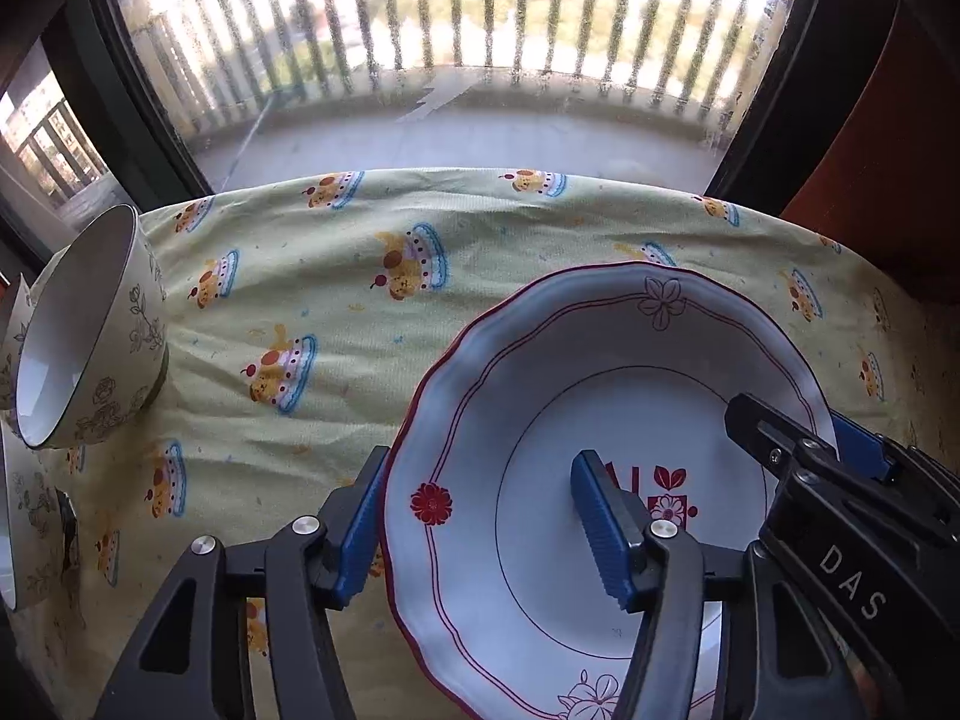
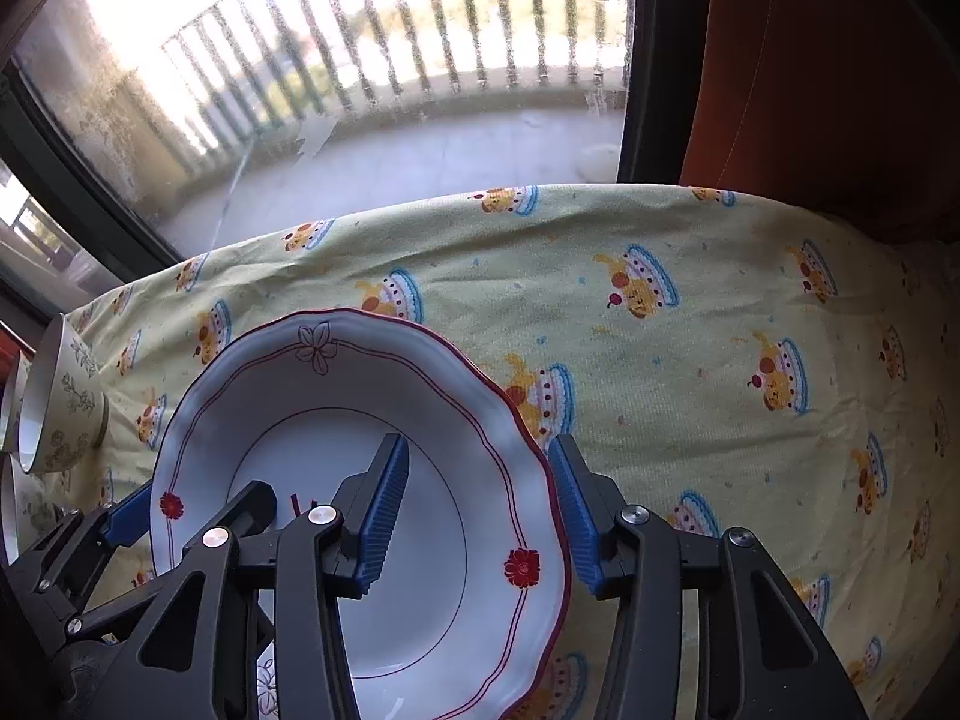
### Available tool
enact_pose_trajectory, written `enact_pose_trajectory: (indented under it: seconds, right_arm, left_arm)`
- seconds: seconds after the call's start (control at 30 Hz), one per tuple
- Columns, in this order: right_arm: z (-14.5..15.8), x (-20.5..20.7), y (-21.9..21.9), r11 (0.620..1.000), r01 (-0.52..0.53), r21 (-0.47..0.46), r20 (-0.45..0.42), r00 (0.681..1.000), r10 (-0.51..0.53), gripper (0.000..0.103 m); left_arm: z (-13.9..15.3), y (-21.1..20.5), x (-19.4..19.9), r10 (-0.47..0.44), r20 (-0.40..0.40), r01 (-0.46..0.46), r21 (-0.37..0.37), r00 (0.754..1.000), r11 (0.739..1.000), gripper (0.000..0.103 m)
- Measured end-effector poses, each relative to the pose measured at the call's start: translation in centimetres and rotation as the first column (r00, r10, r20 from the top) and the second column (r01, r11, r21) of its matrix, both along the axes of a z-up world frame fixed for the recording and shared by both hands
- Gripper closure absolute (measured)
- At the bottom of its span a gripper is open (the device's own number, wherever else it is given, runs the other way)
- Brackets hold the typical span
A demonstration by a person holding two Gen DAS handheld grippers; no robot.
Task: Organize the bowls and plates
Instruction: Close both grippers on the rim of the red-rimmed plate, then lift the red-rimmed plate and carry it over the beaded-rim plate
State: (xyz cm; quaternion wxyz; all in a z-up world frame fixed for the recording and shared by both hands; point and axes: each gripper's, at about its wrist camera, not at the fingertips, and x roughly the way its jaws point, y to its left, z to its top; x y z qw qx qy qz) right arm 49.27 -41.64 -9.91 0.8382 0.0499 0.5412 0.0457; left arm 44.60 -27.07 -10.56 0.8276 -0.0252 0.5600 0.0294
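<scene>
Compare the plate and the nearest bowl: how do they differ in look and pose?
The plate is shallow with a scalloped red rim and red flowers; the bowl is deep, cream outside, with outlined flower sprigs. The plate sits between the open fingers of the left gripper and right gripper; the bowl stands apart at the left, ungripped. Both have white insides.

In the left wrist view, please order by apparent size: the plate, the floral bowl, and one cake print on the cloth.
1. plate, nearest the camera, so it may look bigger than it is
2. floral bowl
3. cake print
</scene>
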Motion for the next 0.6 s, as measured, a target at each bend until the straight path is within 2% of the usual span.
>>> enact_pose_trajectory:
  seconds: [0.2,0.33,0.43,0.6]
  right_arm:
    - [0.1,-1.7,0.5,1.000,-0.018,0.022,-0.033,0.999,0.019,0.051]
    - [0.1,-3.0,1.0,0.996,-0.071,0.054,-0.046,0.996,0.073,0.052]
    - [0.1,-4.0,1.0,0.990,-0.118,0.078,-0.065,0.990,0.123,0.062]
    - [0.0,-5.8,1.3,0.989,-0.140,0.054,-0.073,0.987,0.143,0.063]
  left_arm:
    - [0.1,1.1,-1.4,0.008,-0.022,-0.008,0.009,1.000,1.000,0.041]
    - [0.0,2.1,-3.0,0.029,-0.041,-0.029,0.001,0.999,1.000,0.043]
    - [0.1,2.8,-4.3,0.075,-0.057,-0.077,-0.034,0.996,0.996,0.044]
    - [0.1,2.4,-5.8,0.056,-0.064,-0.057,-0.007,0.996,0.998,0.044]
